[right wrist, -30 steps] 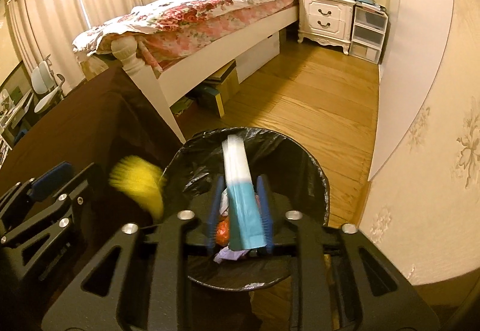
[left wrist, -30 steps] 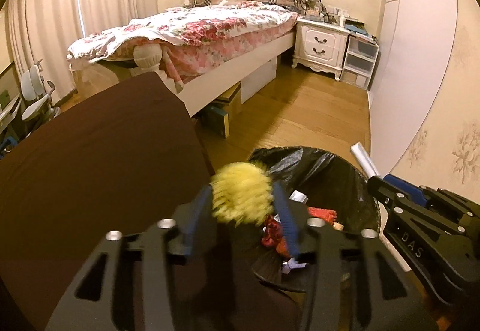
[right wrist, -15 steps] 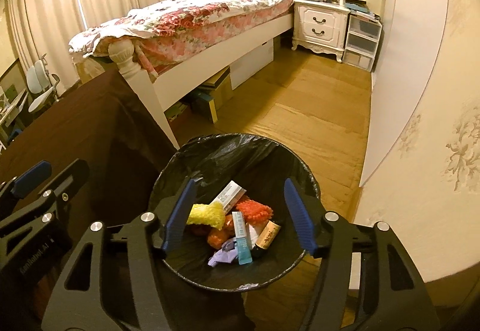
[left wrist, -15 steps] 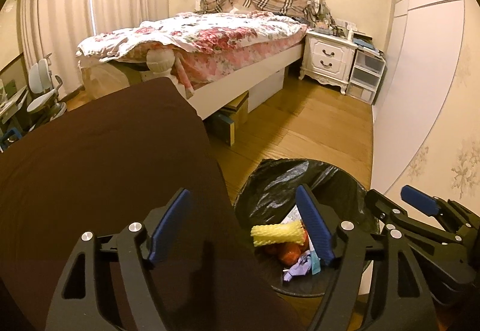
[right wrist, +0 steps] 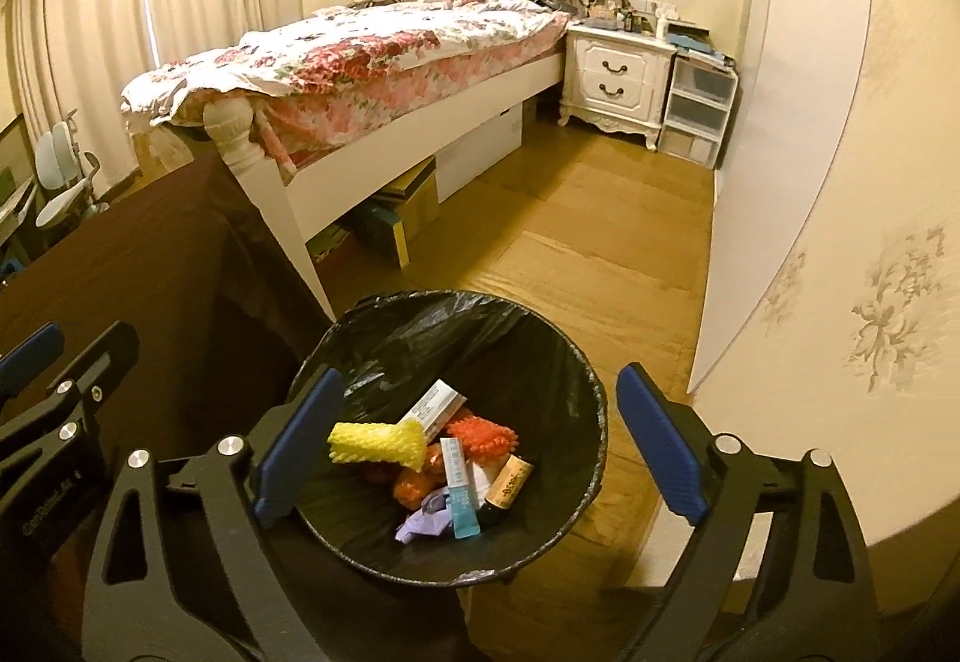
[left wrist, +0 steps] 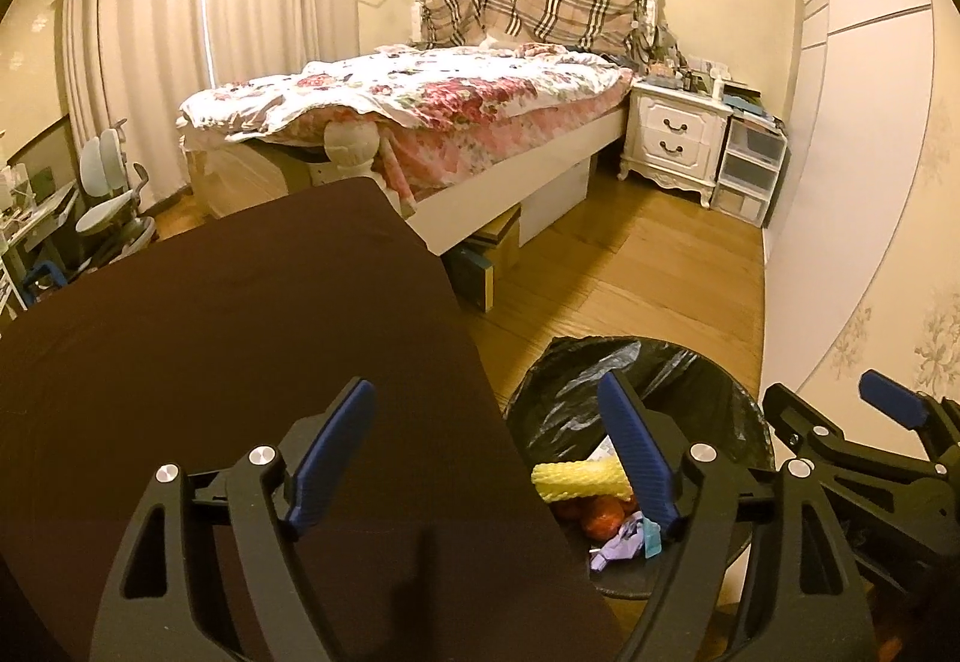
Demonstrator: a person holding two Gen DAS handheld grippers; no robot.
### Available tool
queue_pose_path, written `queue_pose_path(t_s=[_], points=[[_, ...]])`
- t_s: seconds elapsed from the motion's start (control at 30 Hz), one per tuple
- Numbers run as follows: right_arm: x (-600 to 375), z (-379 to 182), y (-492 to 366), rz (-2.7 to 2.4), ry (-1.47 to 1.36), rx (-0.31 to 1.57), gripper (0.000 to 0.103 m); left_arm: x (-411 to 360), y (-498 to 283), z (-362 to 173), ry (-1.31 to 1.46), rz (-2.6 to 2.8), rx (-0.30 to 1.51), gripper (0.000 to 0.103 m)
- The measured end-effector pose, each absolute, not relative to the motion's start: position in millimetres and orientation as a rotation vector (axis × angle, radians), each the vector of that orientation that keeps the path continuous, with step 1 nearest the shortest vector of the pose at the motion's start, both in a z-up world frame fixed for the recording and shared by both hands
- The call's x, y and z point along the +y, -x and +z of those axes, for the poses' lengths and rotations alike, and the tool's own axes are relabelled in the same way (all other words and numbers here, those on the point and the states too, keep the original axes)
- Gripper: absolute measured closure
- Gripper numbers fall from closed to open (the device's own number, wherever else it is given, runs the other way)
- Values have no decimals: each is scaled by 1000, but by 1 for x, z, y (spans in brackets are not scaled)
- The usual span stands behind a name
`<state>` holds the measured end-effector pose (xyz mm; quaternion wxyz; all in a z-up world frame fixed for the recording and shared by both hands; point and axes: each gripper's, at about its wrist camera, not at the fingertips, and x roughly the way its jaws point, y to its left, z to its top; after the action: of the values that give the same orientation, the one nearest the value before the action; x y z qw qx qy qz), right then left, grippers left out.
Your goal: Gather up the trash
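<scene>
A round bin with a black liner (right wrist: 540, 362) (left wrist: 708, 380) stands on the wood floor beside a dark brown table. Inside lie a yellow foam net (right wrist: 375, 441) (left wrist: 579, 479), a white and teal tube (right wrist: 459, 485), an orange net, a small box, a brown bottle and purple scraps. My right gripper (right wrist: 480, 446) hangs over the bin, its jaws opening wide with nothing between them. My left gripper (left wrist: 492, 458) is over the table's corner and the bin's left rim, its jaws opening and empty.
The brown table (left wrist: 210, 332) fills the left. A bed with a floral cover (left wrist: 432, 98) stands behind, boxes under it. A white nightstand (left wrist: 675, 140) and plastic drawers are at the back right. A pale wall (right wrist: 840, 242) runs close on the right.
The left gripper let go of the yellow foam net and the right let go of the white and teal tube. Both now lie in the bin, and both grippers' jaws spread wide.
</scene>
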<state>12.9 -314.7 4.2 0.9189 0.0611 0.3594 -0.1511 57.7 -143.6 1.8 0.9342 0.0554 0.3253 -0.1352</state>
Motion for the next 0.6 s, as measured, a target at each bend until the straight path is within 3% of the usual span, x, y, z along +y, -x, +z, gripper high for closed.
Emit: queue_pose_path(t_s=[0.6], points=[[-291, 21, 8, -292, -130, 720, 9, -117, -35, 15, -126, -245, 632, 21]])
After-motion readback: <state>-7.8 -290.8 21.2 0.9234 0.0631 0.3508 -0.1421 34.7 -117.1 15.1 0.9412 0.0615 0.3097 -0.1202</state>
